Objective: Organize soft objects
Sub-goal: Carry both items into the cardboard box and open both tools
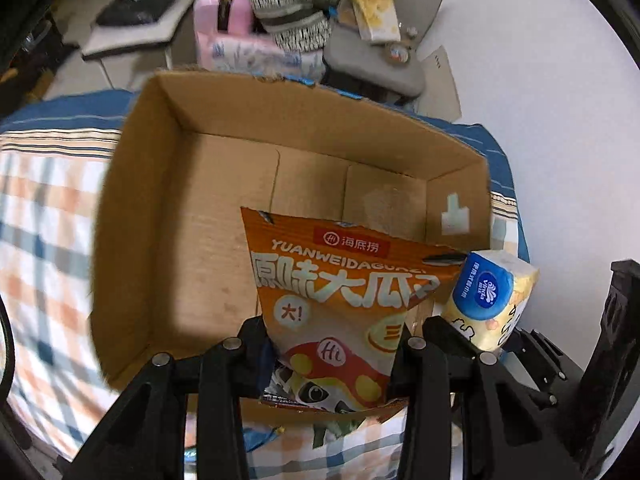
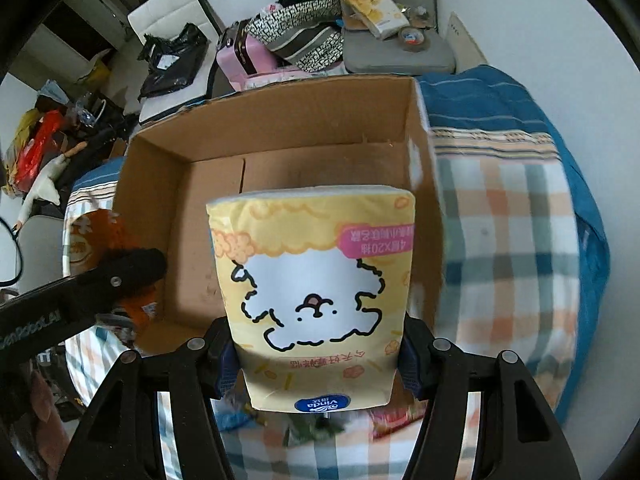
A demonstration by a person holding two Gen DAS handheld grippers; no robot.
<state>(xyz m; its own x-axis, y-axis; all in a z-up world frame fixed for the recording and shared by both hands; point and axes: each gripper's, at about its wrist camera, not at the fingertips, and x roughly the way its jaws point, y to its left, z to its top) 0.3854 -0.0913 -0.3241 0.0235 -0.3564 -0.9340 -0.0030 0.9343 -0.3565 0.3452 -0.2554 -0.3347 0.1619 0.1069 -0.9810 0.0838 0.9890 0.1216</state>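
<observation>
Left gripper is reaching forward over the near rim of the box, its fingers clamped on the lower sides of a snack bag. The bag is standing upright between them, long axis vertical, torn top edge pointing up and away toward the box's far wall, printed face toward the camera. It is hanging above the box floor at the near right corner; whether it is touching the cardboard cannot be told.

Right gripper is being held level just to the right, likewise aimed into the box, its fingers pressing in on both flanks of a tissue pack. The pack is sitting upright but inverted: its print is reading upside down, the blue logo at the bottom. Its long axis is running vertically, and it is hovering over the box's near edge.

The snack bag is glossy orange film, flat and creased. The tissue pack is a soft yellow plastic-wrapped block with rounded corners. The box is open-topped brown corrugated card, resting on a checked bedspread of blue, orange and white cloth.
</observation>
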